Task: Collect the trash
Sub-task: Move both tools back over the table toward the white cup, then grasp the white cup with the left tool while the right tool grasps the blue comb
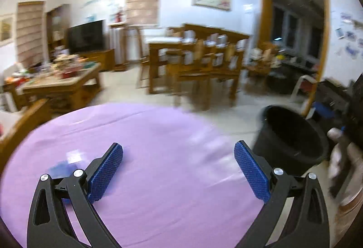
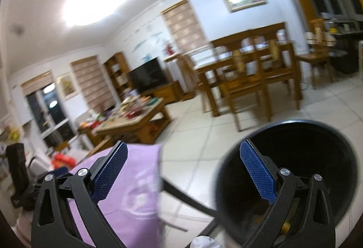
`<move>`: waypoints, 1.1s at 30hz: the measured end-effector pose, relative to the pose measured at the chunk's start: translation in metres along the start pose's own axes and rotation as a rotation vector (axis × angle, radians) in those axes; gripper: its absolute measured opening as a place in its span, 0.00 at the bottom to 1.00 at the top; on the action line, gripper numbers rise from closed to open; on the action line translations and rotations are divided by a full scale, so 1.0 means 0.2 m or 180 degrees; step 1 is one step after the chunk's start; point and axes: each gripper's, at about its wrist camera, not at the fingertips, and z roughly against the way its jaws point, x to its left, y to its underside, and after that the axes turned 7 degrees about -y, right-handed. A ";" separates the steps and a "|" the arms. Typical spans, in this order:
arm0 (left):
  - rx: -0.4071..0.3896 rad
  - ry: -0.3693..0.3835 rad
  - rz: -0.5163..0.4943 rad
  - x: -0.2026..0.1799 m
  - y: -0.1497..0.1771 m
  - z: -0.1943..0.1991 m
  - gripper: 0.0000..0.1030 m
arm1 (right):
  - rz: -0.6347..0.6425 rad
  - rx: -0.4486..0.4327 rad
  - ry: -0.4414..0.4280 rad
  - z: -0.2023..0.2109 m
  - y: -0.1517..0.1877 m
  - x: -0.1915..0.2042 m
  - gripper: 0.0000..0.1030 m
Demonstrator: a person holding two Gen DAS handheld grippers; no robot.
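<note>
Both grippers are spread wide and carry nothing: the left gripper (image 1: 179, 170) over the purple tablecloth (image 1: 158, 134), the right gripper (image 2: 183, 170) at the black bin (image 2: 317, 157). Something yellowish lies inside the bin; a blurred blue scrap (image 1: 61, 167) seemingly remains on the cloth, so collecting looks unfinished.

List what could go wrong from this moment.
The blue item on the purple cloth lies half hidden behind the open left tool, so a grab may miss or bunch the cloth. The black bin stands off the table beside the open right tool; a drop could miss.
</note>
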 end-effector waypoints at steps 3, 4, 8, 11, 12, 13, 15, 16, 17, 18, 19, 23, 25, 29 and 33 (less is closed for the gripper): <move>0.0191 -0.0301 0.0067 0.27 0.08 0.01 0.95 | 0.0108 0.0262 -0.0278 -0.15 0.03 0.21 0.93; 0.0280 -0.0377 0.0083 0.34 0.09 0.01 0.95 | 0.0129 0.0406 -0.0398 -0.23 0.05 0.30 0.91; 0.0644 -0.0635 0.0214 0.59 0.18 -0.05 0.95 | 0.0136 0.0982 -0.0670 -0.51 0.14 0.63 0.80; 0.0782 -0.0676 0.0249 0.67 0.22 -0.08 0.94 | 0.0283 0.1321 -0.0741 -0.71 0.23 0.88 0.77; 0.0851 -0.0674 0.0252 0.69 0.23 -0.10 0.94 | 0.0292 0.1465 -0.0761 -0.79 0.27 0.96 0.77; 0.0902 -0.0678 0.0255 0.70 0.23 -0.11 0.94 | 0.0265 0.1597 -0.0778 -0.87 0.29 1.02 0.77; 0.1025 -0.0678 0.0271 0.72 0.26 -0.15 0.82 | 0.0209 0.1804 -0.0763 -1.00 0.33 1.11 0.77; 0.1098 -0.0643 0.0311 0.74 0.28 -0.18 0.78 | 0.0188 0.1897 -0.0746 -1.06 0.35 1.14 0.75; 0.1133 -0.0615 0.0351 0.75 0.29 -0.17 0.74 | 0.0190 0.2013 -0.0665 -1.14 0.37 1.18 0.73; 0.1194 -0.0593 0.0399 0.76 0.29 -0.19 0.72 | 0.0210 0.2087 -0.0599 -1.19 0.39 1.21 0.68; 0.1249 -0.0552 0.0460 0.78 0.29 -0.20 0.70 | 0.0240 0.2170 -0.0509 -1.25 0.41 1.24 0.63; 0.1292 -0.0519 0.0517 0.81 0.30 -0.21 0.69 | 0.0335 0.2383 -0.0263 -1.40 0.49 1.30 0.54; 0.1303 -0.0553 0.0469 0.81 0.29 -0.21 0.66 | 0.0391 0.2423 -0.0192 -1.43 0.52 1.30 0.50; 0.1282 -0.0612 0.0467 0.82 0.28 -0.21 0.48 | 0.0630 0.2382 -0.0108 -1.51 0.57 1.33 0.39; 0.1274 -0.0671 0.0459 0.84 0.30 -0.21 0.35 | 0.0917 0.2367 -0.0114 -1.54 0.61 1.38 0.31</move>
